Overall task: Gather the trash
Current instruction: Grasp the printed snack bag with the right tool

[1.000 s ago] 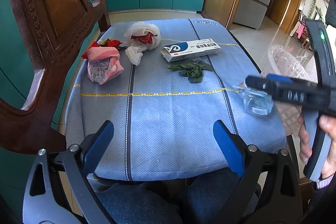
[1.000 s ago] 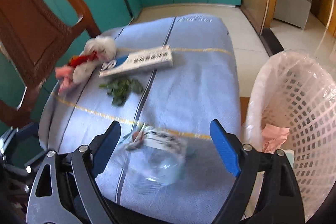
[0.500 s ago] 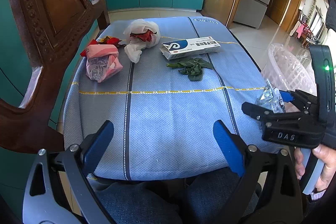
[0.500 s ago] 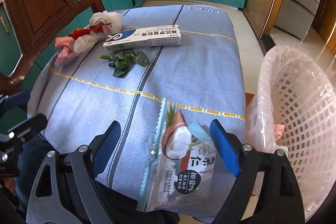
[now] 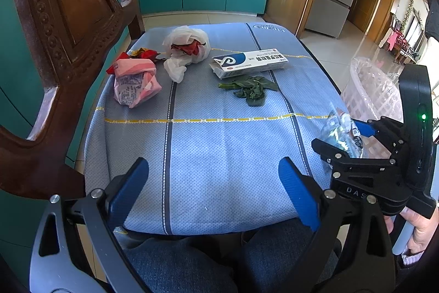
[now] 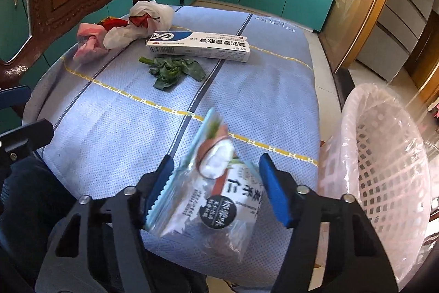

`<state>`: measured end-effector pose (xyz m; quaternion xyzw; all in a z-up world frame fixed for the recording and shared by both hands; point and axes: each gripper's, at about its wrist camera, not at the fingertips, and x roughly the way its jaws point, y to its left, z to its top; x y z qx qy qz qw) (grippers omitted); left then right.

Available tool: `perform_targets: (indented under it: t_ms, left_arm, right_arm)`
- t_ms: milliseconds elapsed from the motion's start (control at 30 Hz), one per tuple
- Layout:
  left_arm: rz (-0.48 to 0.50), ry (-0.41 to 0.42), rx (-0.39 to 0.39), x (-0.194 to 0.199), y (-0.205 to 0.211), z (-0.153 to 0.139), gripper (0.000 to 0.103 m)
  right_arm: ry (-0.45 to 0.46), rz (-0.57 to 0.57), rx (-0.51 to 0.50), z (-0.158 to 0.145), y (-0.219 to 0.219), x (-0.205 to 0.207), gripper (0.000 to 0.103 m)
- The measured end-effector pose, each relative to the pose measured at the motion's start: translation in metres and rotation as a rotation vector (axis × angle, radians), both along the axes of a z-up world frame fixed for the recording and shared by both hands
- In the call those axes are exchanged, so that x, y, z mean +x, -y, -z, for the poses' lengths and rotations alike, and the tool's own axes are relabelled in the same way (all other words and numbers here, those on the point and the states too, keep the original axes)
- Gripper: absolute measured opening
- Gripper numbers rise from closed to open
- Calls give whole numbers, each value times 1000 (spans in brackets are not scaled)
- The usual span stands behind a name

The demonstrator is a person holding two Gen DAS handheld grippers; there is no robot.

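Desk (image 5: 219, 150), blue cloth cover: carries all loose trash at its far end.

Waste basket (image 6: 389, 155), white lattice, plastic-lined: stands just beside the desk's right edge.

Left hand-held gripper (image 5: 216, 188): fingers spread wide, nothing between them, over the near edge.

Right hand-held gripper (image 6: 216, 183): fingers closing on the snack bag (image 6: 214, 183), lifted off the cloth at the right edge, near the basket.

Medicine box (image 5: 249, 63): lying flat, far centre.

Pink wrapper (image 5: 135, 84): far left.

White plastic bag (image 5: 186, 48): crumpled, with red scraps, beside the wrapper.

Green leaves (image 5: 251, 89): just in front of the box.
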<state>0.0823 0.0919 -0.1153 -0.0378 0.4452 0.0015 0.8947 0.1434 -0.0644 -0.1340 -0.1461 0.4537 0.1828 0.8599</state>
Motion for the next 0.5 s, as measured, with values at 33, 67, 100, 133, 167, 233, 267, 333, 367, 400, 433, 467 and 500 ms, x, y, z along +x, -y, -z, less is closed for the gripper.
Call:
perform_targets:
  t_ms: [33, 67, 100, 133, 167, 233, 267, 333, 367, 400, 433, 467, 500]
  left_arm:
    - [1, -1, -1, 0, 0, 0, 95]
    - [1, -2, 0, 0, 0, 0, 95]
    - [2, -2, 0, 0, 0, 1, 95]
    - [2, -2, 1, 0, 0, 1, 95]
    - [3, -2, 2, 0, 1, 1, 95]
    - [3, -2, 2, 0, 1, 1, 95]
    - [2, -2, 3, 0, 1, 1, 95]
    - [2, -2, 3, 0, 1, 1, 95]
    - [1, -2, 3, 0, 1, 1, 95]
    - [0, -2, 4, 0, 1, 1, 95]
    - [0, -4, 4, 0, 1, 1, 95]
    - [0, -4, 4, 0, 1, 1, 95]
    - [-1, -4, 4, 0, 1, 1, 95]
  right_arm:
    - [2, 1, 2, 0, 0, 0, 62]
    - [5, 2, 6, -1, 1, 0, 62]
    - [9, 4, 10, -2, 1, 1, 62]
    - [12, 6, 14, -3, 2, 1, 62]
    - [13, 7, 18, -3, 3, 1, 62]
    - [14, 9, 25, -5, 4, 2, 61]
    - [15, 10, 26, -5, 4, 2, 61]
    - [20, 12, 37, -8, 5, 3, 61]
    - [25, 15, 41, -9, 6, 3, 61]
    - [29, 18, 46, -11, 6, 4, 61]
    - [32, 21, 52, -13, 7, 4, 60]
    - [35, 26, 60, -15, 9, 5, 61]
    - [35, 28, 66, -16, 10, 5, 61]
